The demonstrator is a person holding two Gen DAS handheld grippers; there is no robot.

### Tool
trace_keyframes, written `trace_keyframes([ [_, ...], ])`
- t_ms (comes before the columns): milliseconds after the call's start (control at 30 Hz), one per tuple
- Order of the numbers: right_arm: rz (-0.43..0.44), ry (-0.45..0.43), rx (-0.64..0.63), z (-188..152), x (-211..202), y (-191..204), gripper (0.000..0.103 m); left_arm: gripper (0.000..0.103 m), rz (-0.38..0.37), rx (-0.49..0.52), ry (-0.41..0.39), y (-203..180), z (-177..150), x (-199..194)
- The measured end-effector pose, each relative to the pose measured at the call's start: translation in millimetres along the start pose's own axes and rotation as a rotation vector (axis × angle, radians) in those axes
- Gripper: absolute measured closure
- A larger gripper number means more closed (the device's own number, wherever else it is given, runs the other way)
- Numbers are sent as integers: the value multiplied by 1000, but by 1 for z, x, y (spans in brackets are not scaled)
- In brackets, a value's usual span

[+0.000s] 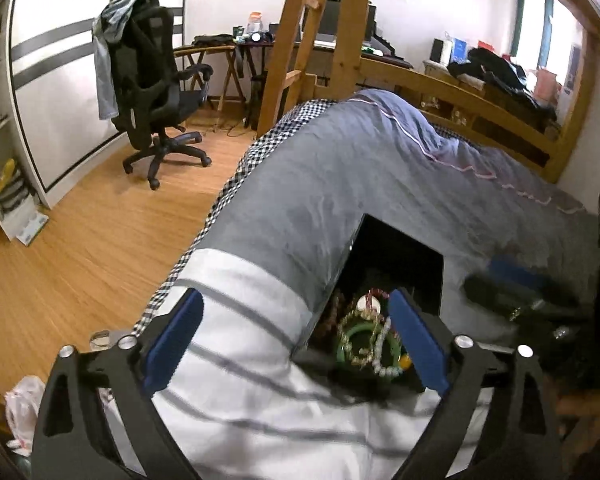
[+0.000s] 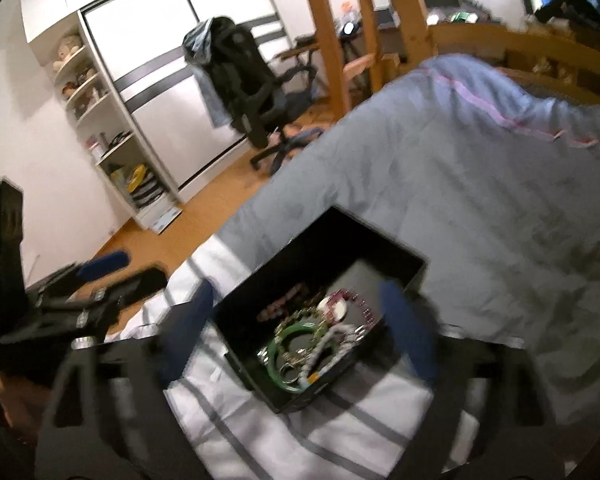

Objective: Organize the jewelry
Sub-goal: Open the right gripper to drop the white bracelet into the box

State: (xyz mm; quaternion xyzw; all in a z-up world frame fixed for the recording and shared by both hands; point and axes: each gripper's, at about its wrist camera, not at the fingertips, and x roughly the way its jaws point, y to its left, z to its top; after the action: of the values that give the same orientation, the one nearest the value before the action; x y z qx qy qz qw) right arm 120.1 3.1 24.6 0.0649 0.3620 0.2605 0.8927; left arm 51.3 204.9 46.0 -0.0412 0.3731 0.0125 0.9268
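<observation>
A black open box (image 2: 384, 248) lies on the bed and holds a tangle of jewelry: a green bangle (image 2: 288, 340), bead strings (image 2: 340, 336) and a round pendant (image 2: 334, 308). The box (image 1: 404, 256) and the green bangle (image 1: 358, 340) also show in the left wrist view. My left gripper (image 1: 296, 336) is open and empty, just left of the box over the white striped sheet. My right gripper (image 2: 300, 320) is open and empty, hovering above the box; its view is blurred. The left gripper also shows at the left of the right wrist view (image 2: 96, 280).
The bed has a grey quilt (image 1: 340, 184) and a white striped sheet (image 1: 240, 360). The wooden bunk frame (image 1: 340, 40) stands behind. A black office chair (image 1: 152, 80) sits on the wooden floor. White shelves (image 2: 100, 120) line the wall.
</observation>
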Motion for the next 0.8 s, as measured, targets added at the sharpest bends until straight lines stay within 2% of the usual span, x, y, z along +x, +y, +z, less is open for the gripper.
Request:
trace_keyframes([
  [100, -82, 42, -76, 0, -13, 11, 4, 7, 3, 27, -11, -3, -7, -11],
  [233, -141, 102, -114, -14, -23, 18, 4, 6, 6, 58, -15, -6, -15, -21],
  [333, -155, 132, -108, -25, -30, 17, 4, 6, 17, 92, -7, -9, -20, -25],
  [533, -172, 126, -49, -42, -57, 3, 4, 6, 16, 162, -23, -20, -31, -35],
  [800, -195, 148, -45, -59, -55, 4, 4, 6, 47, 284, -25, -47, -38, -28],
])
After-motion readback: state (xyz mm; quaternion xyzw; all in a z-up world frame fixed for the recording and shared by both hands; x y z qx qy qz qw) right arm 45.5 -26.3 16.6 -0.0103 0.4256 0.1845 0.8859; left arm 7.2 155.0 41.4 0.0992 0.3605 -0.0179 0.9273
